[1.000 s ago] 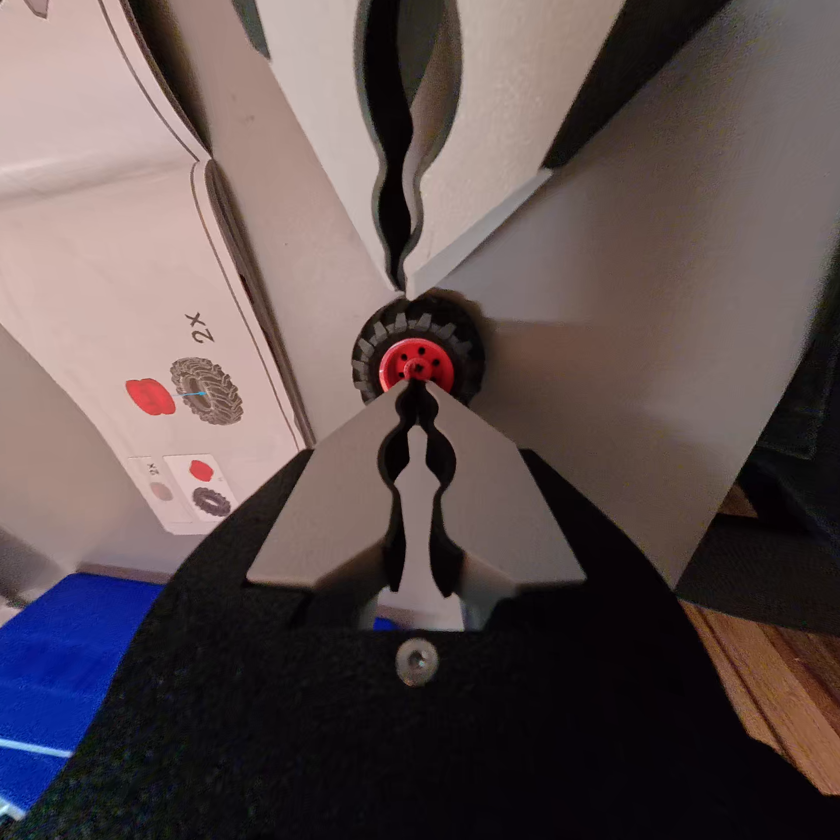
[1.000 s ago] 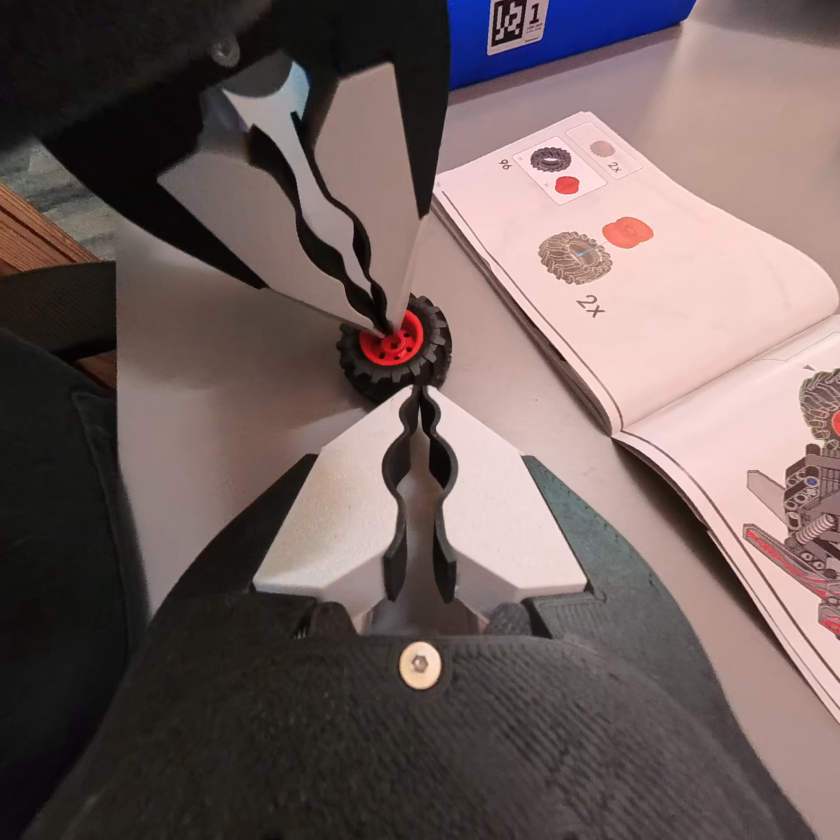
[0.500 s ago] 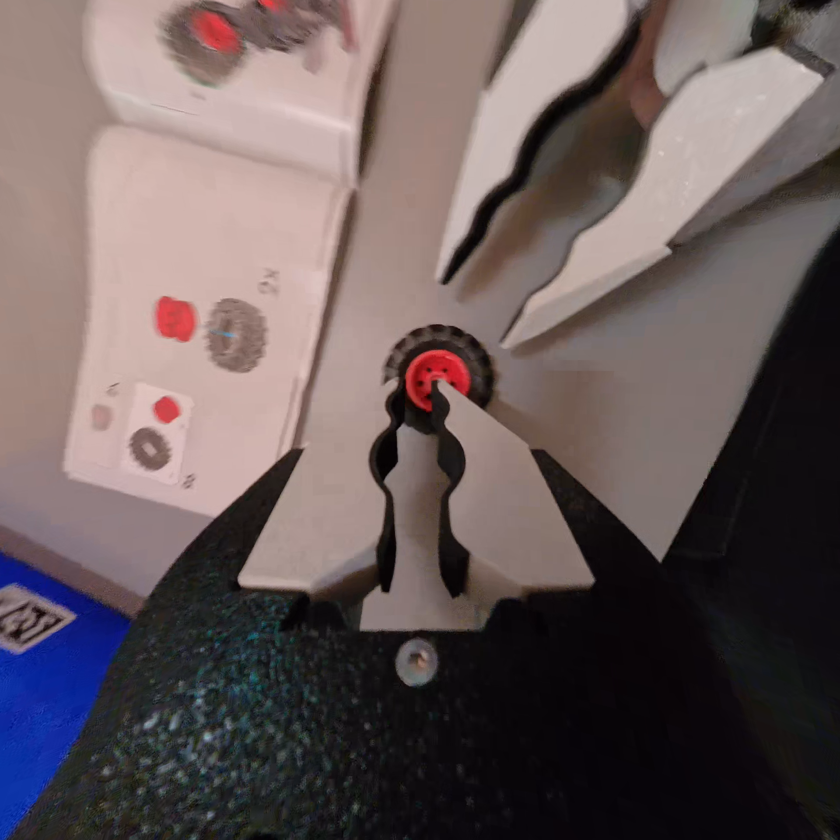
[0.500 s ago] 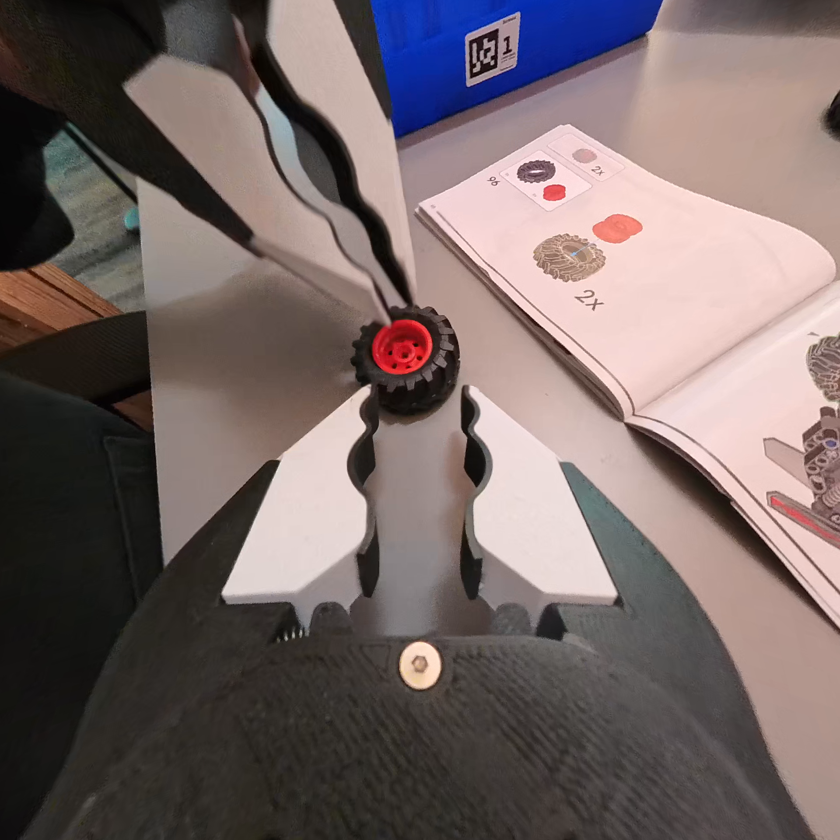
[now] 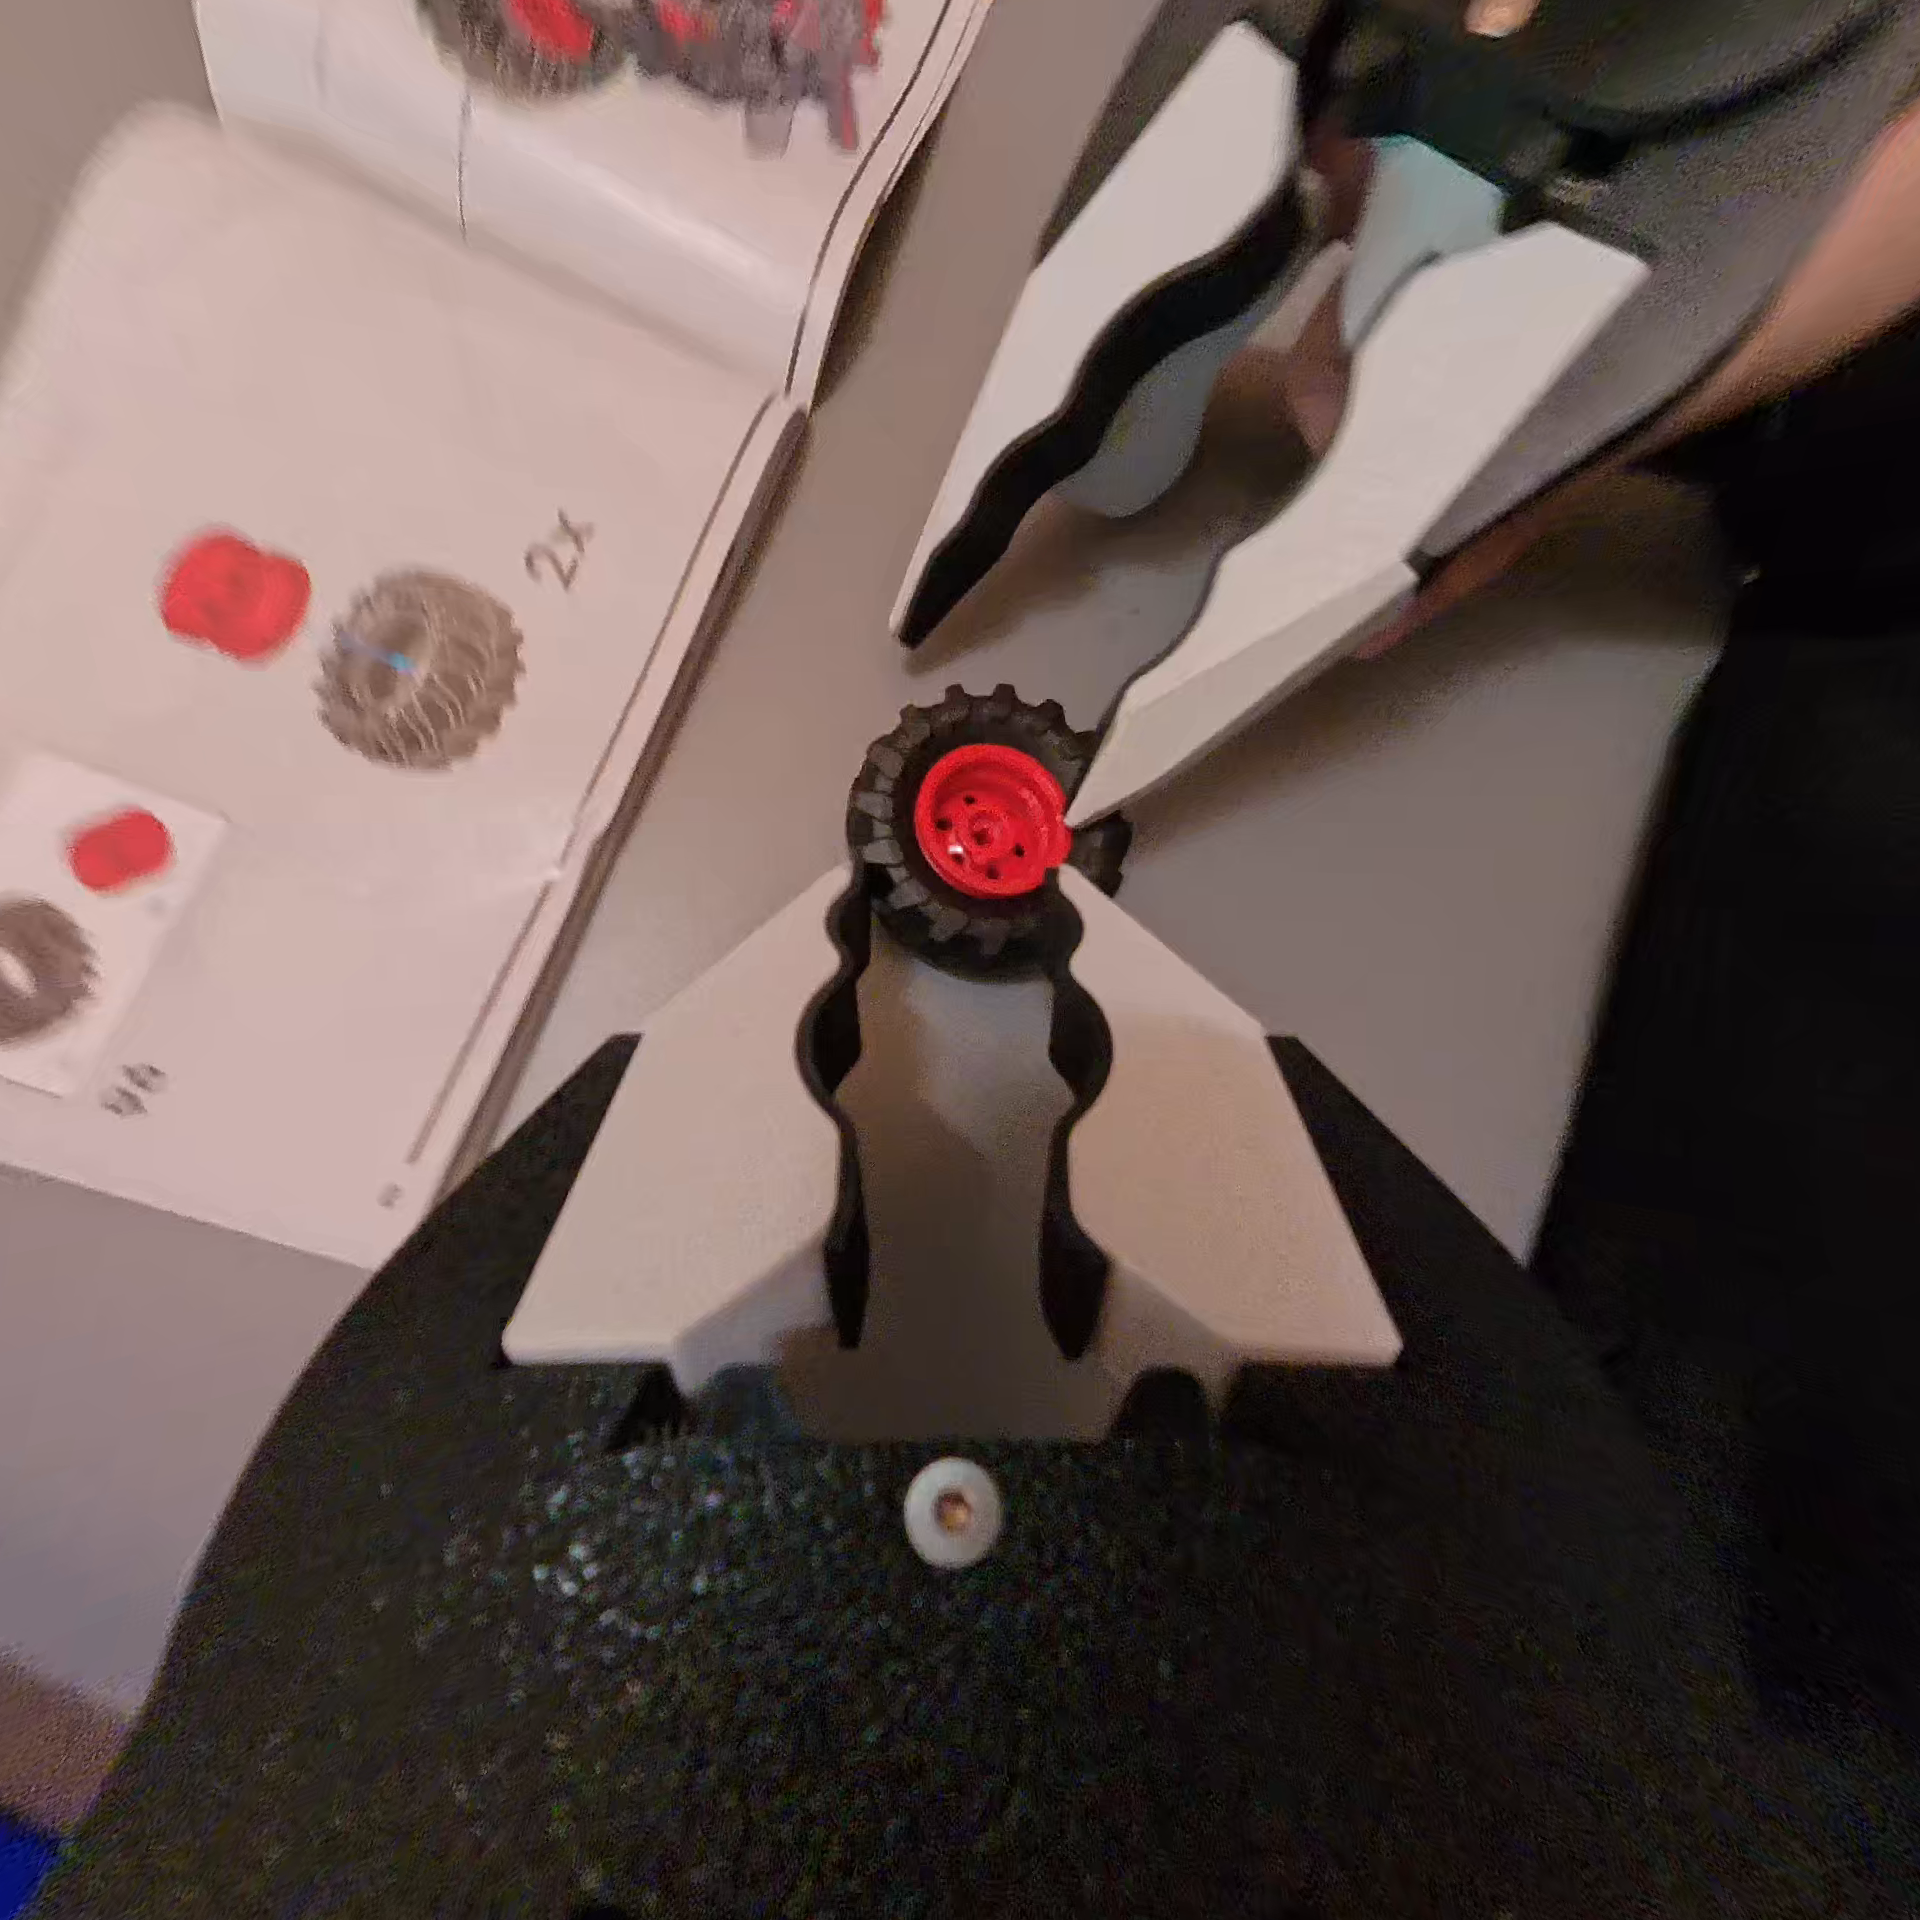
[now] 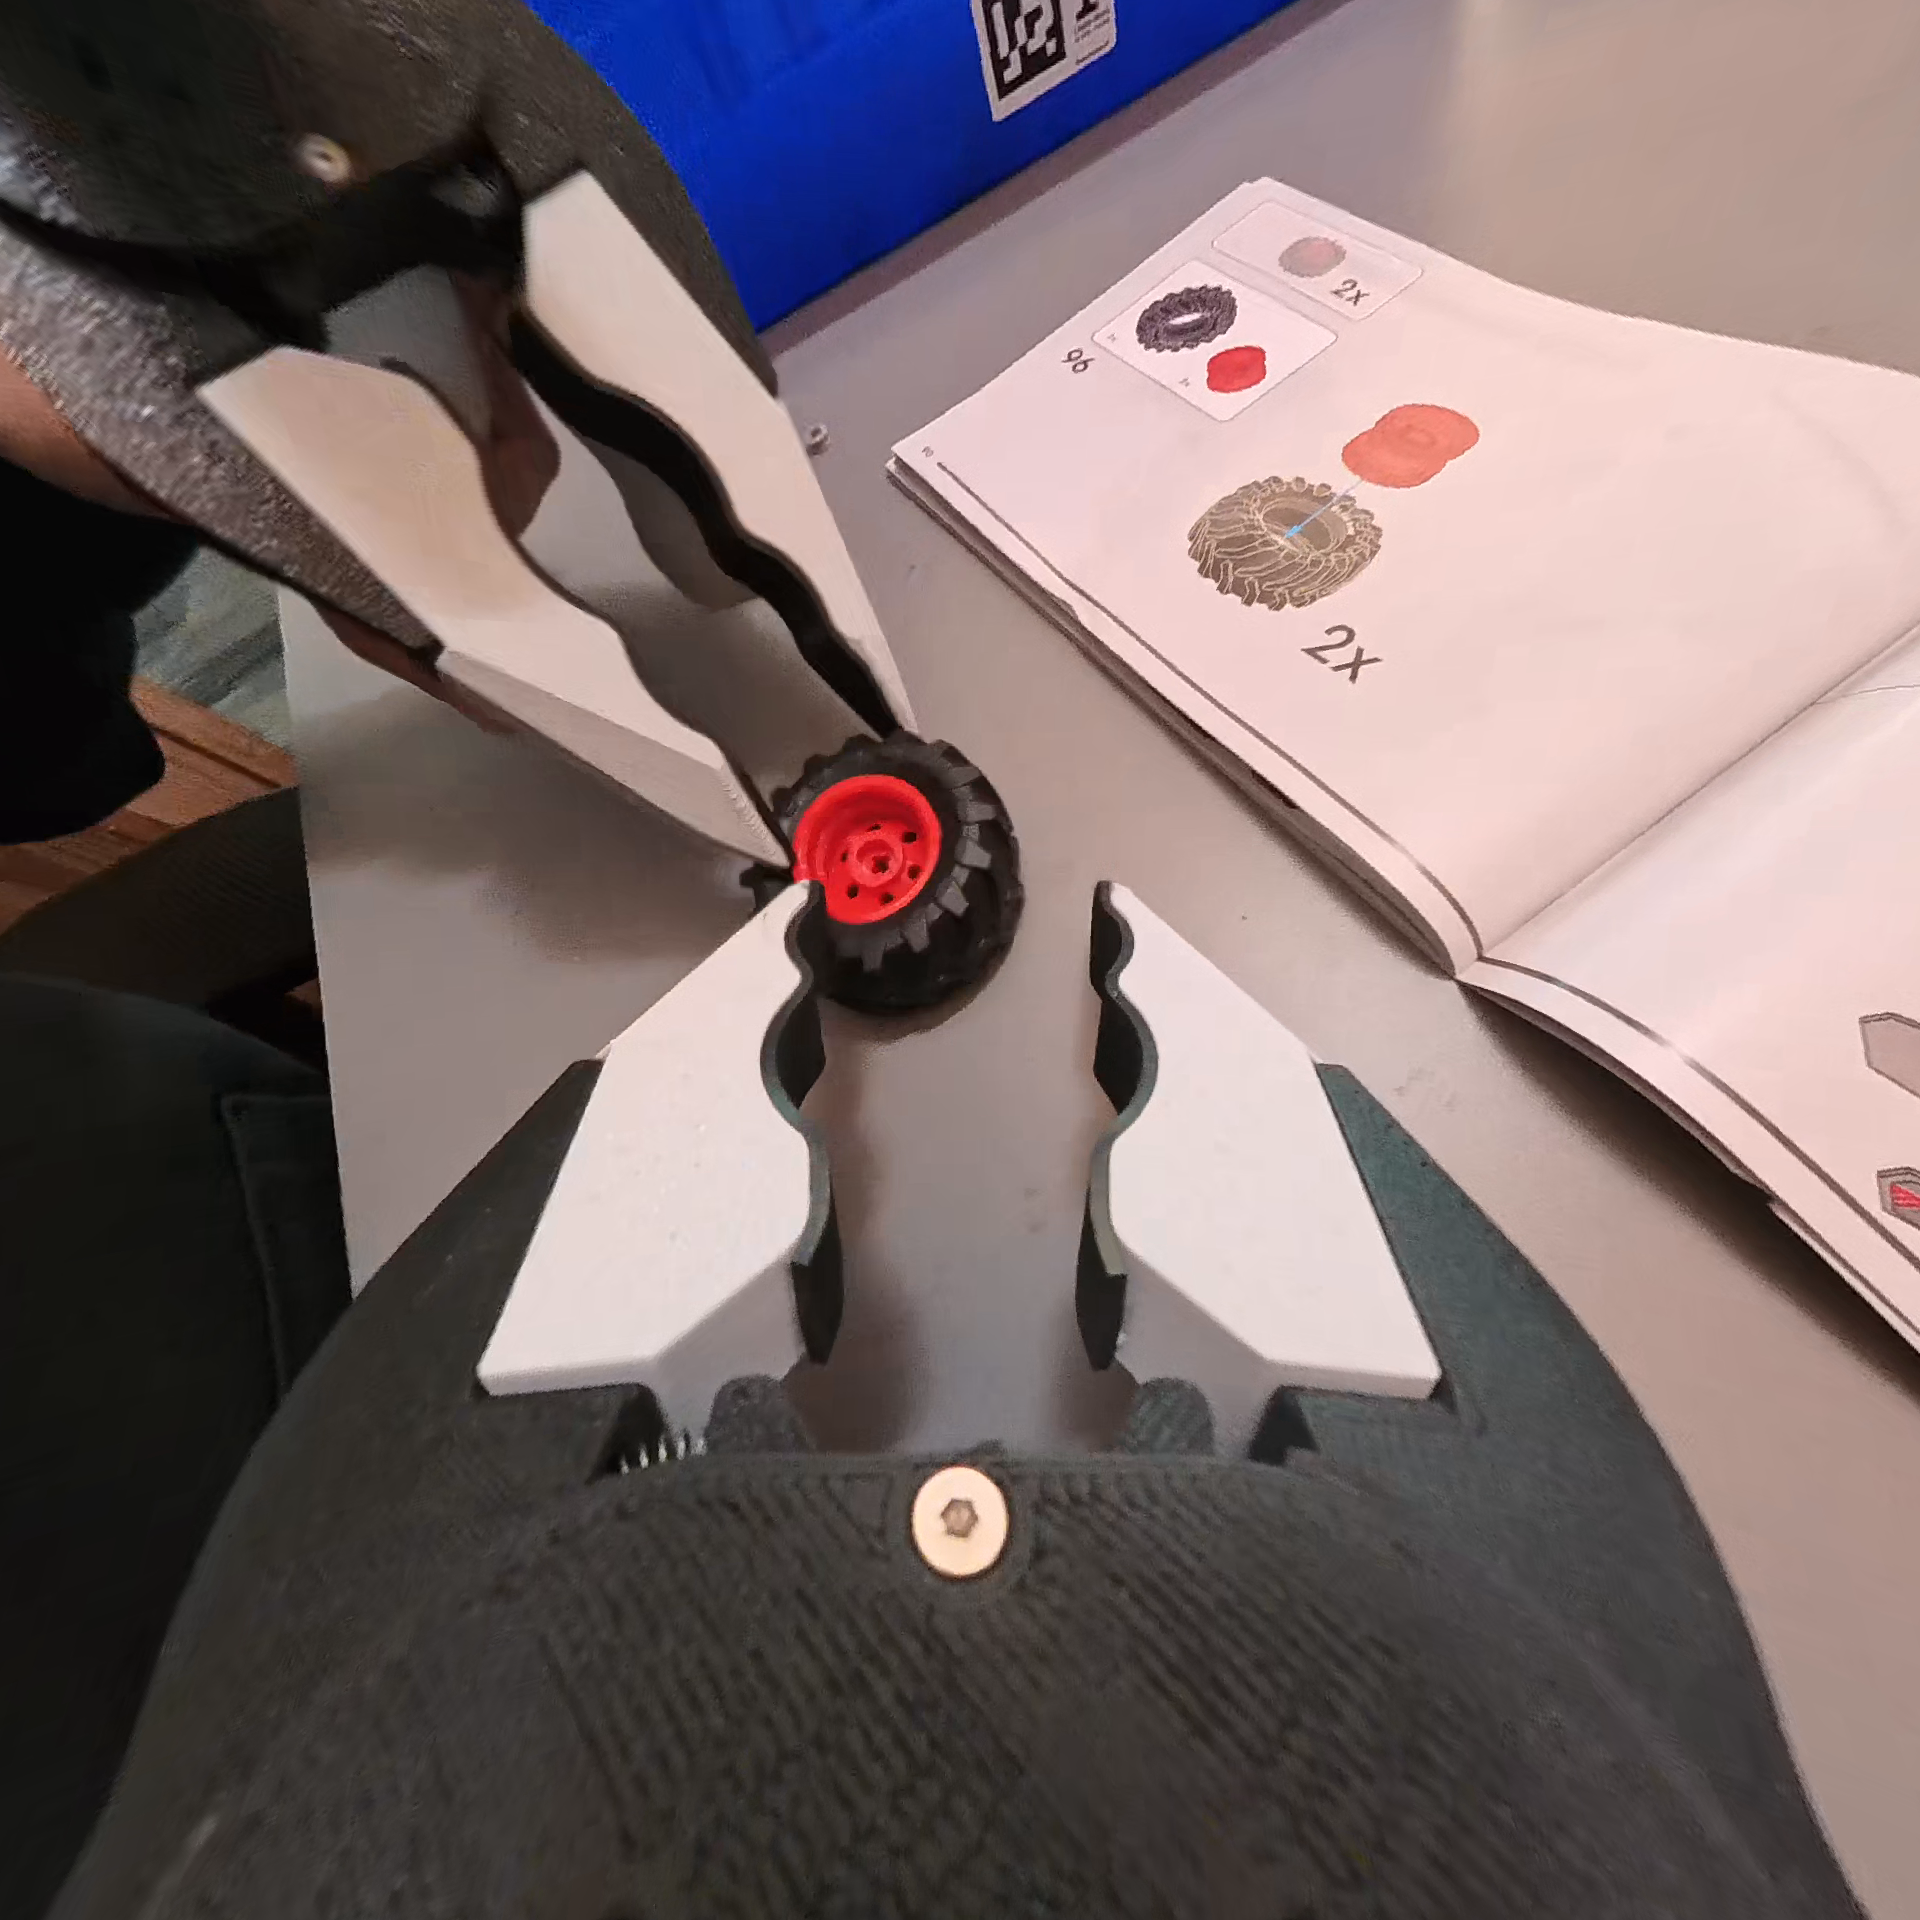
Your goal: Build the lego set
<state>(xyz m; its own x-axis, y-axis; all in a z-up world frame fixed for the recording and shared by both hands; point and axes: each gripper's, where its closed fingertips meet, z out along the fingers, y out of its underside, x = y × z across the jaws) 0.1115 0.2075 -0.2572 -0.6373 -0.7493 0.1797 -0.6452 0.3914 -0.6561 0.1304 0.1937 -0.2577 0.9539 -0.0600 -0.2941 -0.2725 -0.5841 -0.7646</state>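
- Your left gripper (image 5: 954,904) has its fingers spread about as wide as the wheel (image 5: 977,831), one tip on each side of the tyre; whether they press it is hard to tell through the blur.
- Your right gripper (image 6: 951,899) is wide open and holds nothing; its left fingertip (image 6: 784,914) sits at the red hub's edge, the right one stands clear.
- Black tyre and red hub are already joined, and the wheel rests on the grey table (image 6: 1195,790), tilted, hub facing up toward you.
- Just beside it lies the open instruction booklet (image 6: 1558,623), with printed pictures of a tyre and a red hub and some small printed marks.
- Behind, a blue bin (image 6: 883,125) carries a white square-code sticker (image 6: 1044,47).
- Bare table lies between wheel and booklet; the table's edge runs close on the other side, with wood floor (image 6: 197,769) below it.
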